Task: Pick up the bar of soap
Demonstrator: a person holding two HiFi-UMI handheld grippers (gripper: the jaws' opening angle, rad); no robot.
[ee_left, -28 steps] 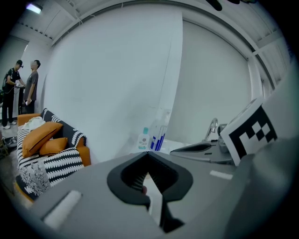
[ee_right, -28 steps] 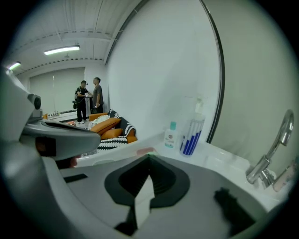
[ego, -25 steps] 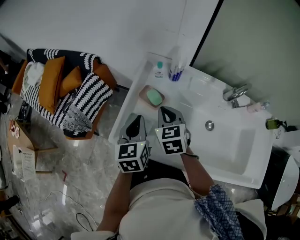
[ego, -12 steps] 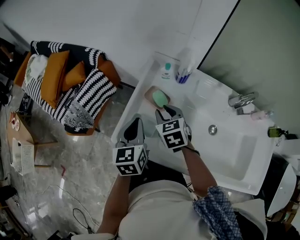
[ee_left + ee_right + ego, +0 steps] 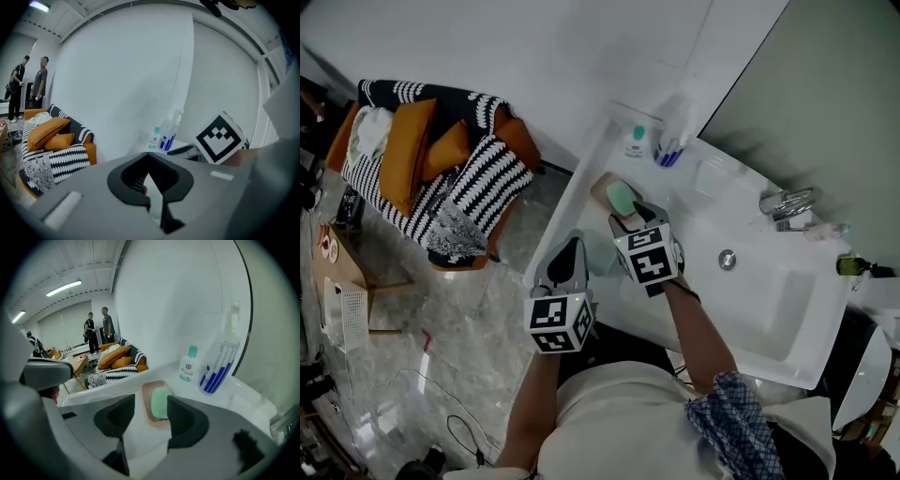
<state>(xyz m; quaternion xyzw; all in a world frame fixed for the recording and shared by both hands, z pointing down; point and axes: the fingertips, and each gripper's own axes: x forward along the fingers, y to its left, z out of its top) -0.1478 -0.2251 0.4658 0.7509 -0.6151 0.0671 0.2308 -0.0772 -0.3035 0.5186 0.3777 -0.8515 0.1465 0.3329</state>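
My right tool [image 5: 150, 412], jaws just spread and nothing between them yet, faces the bar of soap [image 5: 161, 403] in its pink dish [image 5: 144, 397] at 12 o'clock, where the slick soap could squirt free or drag the dish along, while my left tool [image 5: 148, 161] sits pressed together.

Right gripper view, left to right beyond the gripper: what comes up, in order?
First the striped sofa with orange cushions, green bar of soap in its pink dish, small white bottle with teal cap, clear spray bottle with blue stripes.
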